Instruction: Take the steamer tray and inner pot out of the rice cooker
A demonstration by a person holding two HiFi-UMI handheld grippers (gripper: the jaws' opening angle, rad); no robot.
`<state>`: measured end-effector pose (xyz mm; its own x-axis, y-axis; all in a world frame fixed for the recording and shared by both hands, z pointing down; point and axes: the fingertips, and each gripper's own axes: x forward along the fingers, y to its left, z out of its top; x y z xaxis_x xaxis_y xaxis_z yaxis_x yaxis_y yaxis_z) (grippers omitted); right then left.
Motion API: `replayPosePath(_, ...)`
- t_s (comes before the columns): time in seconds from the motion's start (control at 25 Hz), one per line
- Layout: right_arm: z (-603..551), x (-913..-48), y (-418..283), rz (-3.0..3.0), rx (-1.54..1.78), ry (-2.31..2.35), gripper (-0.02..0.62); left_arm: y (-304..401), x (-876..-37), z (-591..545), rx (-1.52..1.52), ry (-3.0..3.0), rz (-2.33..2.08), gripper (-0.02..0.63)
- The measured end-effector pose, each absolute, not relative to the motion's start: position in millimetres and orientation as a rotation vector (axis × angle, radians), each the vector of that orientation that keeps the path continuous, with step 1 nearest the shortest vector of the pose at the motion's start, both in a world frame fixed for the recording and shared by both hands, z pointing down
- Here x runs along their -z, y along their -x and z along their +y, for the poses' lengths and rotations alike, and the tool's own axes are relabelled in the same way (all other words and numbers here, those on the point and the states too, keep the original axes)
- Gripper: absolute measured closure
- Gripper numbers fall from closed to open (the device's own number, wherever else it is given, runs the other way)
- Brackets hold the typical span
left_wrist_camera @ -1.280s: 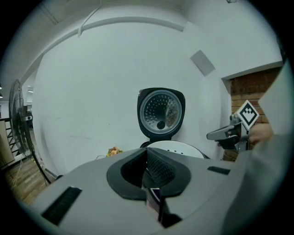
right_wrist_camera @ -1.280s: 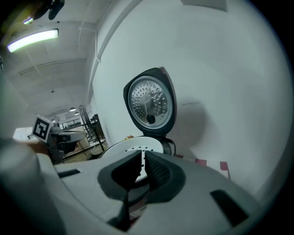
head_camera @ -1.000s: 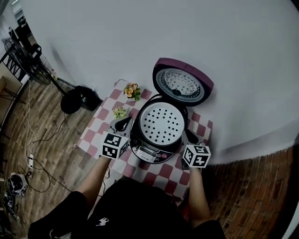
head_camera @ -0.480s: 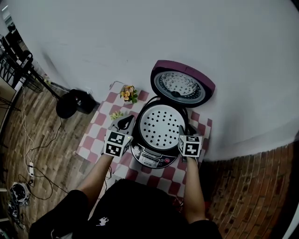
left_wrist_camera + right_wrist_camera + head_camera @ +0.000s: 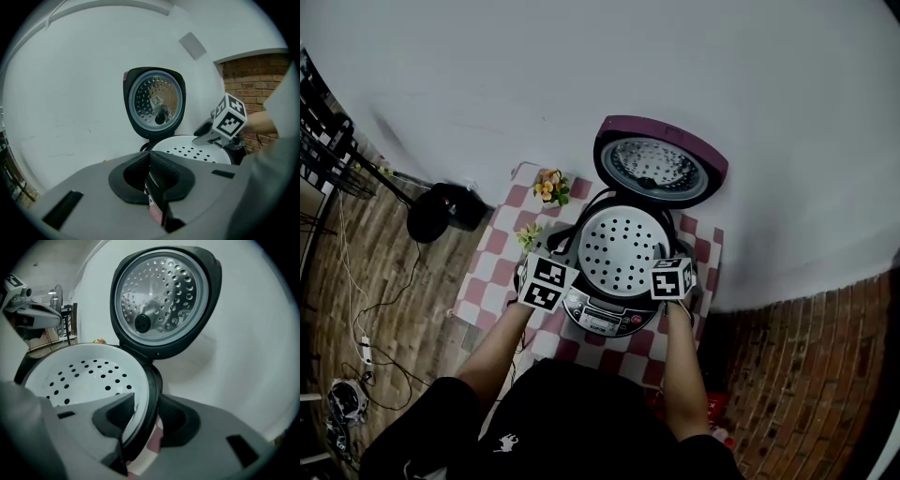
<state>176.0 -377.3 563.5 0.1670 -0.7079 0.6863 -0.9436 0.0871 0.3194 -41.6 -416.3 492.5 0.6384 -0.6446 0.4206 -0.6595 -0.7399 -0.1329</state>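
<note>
The white steamer tray [image 5: 623, 251] with round holes sits in the open rice cooker [image 5: 600, 317]. Its lid [image 5: 659, 169] stands up at the far side.

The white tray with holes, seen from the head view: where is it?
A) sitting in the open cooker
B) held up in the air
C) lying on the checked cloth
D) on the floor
A: the steamer tray sits level in the top of the rice cooker, whose lid stands open behind it.
</note>
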Motion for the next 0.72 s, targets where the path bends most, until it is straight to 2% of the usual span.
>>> replayPosePath(0.36,-380.8,-558.3,-176.7,-1.544,-0.315,-1.638,0.454,38.8,-485.7,-415.2,-0.689,-2.816,-1.125,0.603)
replayPosePath(0.72,-381.8,-527.8,-170.8,-1.690,-0.387,-1.710,0.541,40.3,-472.3,-405.4,-0.644,-2.785,-1.151,0.603)
